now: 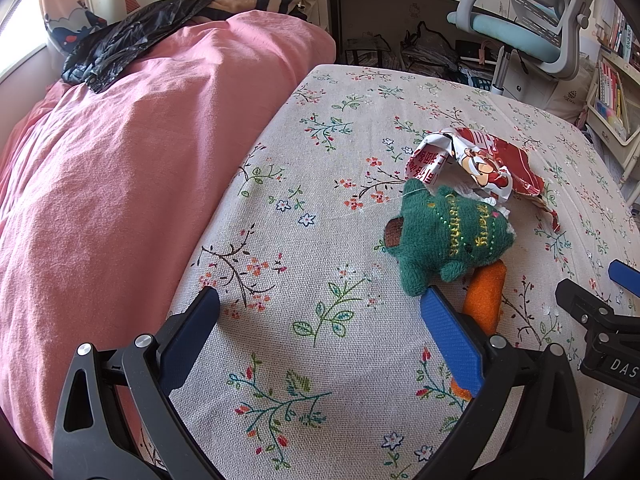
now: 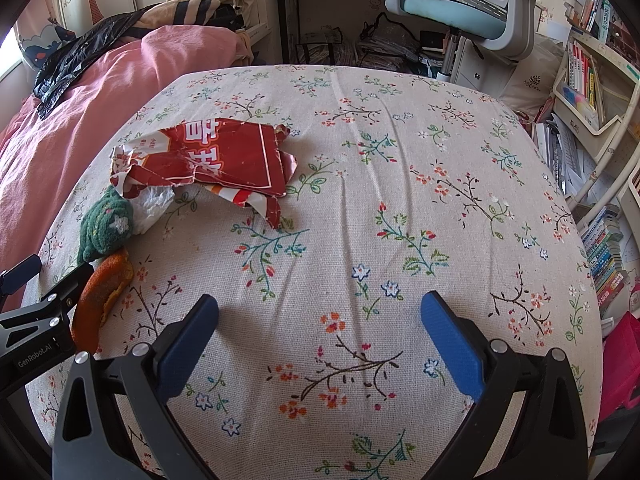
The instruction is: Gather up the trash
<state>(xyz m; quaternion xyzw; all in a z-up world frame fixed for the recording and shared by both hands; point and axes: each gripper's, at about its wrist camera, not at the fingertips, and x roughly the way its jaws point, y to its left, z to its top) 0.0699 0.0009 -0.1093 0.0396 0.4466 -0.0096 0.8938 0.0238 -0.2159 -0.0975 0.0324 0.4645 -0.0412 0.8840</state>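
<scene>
A torn red and white paper wrapper (image 1: 476,164) lies on the floral cloth (image 1: 320,240); it also shows in the right wrist view (image 2: 224,160), with a crumpled white tissue (image 2: 154,204) under its edge. A green knitted Christmas-tree toy (image 1: 444,240) (image 2: 106,228) and an orange plush carrot (image 1: 486,300) (image 2: 100,300) lie beside it. My left gripper (image 1: 320,312) is open and empty, its right finger next to the carrot. My right gripper (image 2: 320,316) is open and empty over bare cloth, to the right of the pile.
A pink duvet (image 1: 120,160) covers the bed on the left, with a black plastic bag (image 1: 120,44) on it. A blue office chair (image 1: 532,28), a desk and bookshelves (image 2: 588,92) stand beyond the far and right edges.
</scene>
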